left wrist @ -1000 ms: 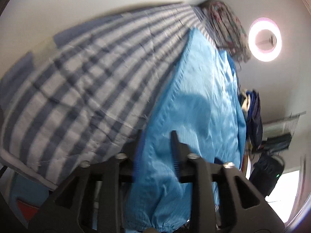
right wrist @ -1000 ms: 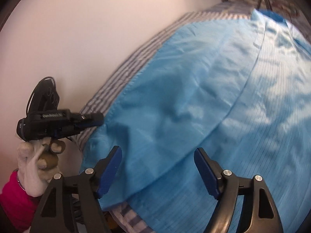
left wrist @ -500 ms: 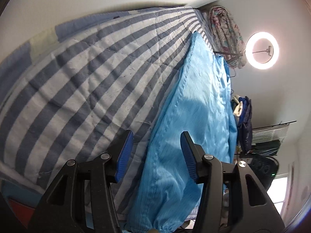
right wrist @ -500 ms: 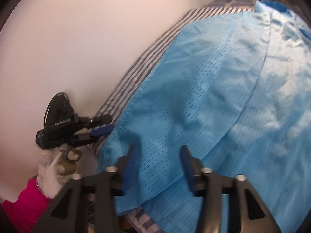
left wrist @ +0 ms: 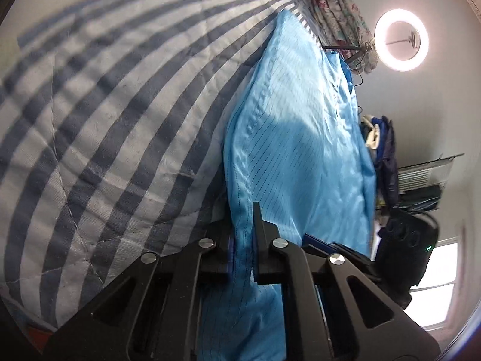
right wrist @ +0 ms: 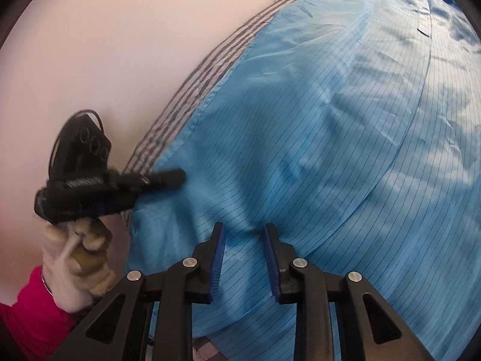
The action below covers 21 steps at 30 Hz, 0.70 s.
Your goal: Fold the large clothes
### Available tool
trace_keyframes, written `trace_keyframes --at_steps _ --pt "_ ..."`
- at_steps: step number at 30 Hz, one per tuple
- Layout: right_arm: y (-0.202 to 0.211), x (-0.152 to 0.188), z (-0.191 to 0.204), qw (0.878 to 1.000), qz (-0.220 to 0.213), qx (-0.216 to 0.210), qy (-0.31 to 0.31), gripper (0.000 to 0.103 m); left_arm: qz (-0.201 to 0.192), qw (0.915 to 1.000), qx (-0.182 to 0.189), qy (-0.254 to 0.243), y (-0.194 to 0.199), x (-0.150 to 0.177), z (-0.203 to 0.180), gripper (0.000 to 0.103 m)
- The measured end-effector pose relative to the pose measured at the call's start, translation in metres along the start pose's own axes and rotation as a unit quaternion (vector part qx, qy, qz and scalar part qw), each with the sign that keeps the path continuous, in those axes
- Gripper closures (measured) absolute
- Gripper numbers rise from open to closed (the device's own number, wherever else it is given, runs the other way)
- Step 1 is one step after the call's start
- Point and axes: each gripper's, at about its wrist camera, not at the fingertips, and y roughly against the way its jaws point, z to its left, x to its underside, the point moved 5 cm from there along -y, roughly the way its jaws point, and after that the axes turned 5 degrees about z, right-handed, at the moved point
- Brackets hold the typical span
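Since half a second ago the left gripper [left wrist: 242,245] has gone from jaws spread over the blue garment [left wrist: 296,150] to jaws clamped on its hem edge. That garment lies flat on the striped bed cover [left wrist: 105,105], stretching away ahead of both sets of jaws. On the right gripper [right wrist: 243,258] the jaws are closing, with a raised fold of the garment [right wrist: 315,138] between them, the pads not clearly pressing it. Left of those jaws, a gloved hand [right wrist: 75,264] with a pink sleeve [right wrist: 27,316] carries the left gripper [right wrist: 168,177]. Beyond the bed glows a ring light [left wrist: 401,39].
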Motion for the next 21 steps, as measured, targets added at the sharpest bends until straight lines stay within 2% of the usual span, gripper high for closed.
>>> trace_keyframes --at_steps 2,5,6,7,9,10,14,21 --pt "0.003 0.0 -0.002 1.0 0.004 -0.006 -0.01 0.076 -0.013 0.9996 -0.011 -0.021 0.006 0.002 -0.01 0.1" --pt "0.017 -0.012 -0.005 0.999 -0.001 -0.015 -0.039 0.067 -0.027 0.9983 -0.024 -0.045 0.014 0.004 -0.022 0.1" --pt "0.025 -0.022 -0.005 0.999 -0.009 -0.021 -0.045 0.062 -0.03 0.998 -0.026 -0.049 0.015 0.005 -0.024 0.1" --pt "0.033 -0.035 -0.005 0.998 -0.019 -0.023 -0.048 0.05 -0.033 0.9977 -0.028 -0.053 0.016 0.005 -0.026 0.1" --pt "0.046 -0.059 0.0 0.998 -0.032 -0.013 -0.047 0.035 -0.037 0.997 -0.03 -0.06 0.017 0.007 -0.031 0.101" --pt "0.049 -0.073 0.005 0.999 -0.032 -0.004 -0.041 0.033 -0.038 0.9968 -0.029 -0.064 0.017 0.008 -0.034 0.101" --pt "0.041 -0.12 0.022 0.998 -0.021 0.05 -0.021 0.033 -0.041 0.9949 -0.03 -0.087 0.018 0.01 -0.048 0.101" --pt "0.01 -0.163 0.037 0.992 0.007 0.125 -0.009 0.033 -0.043 0.9939 -0.034 -0.095 0.016 0.008 -0.055 0.101"
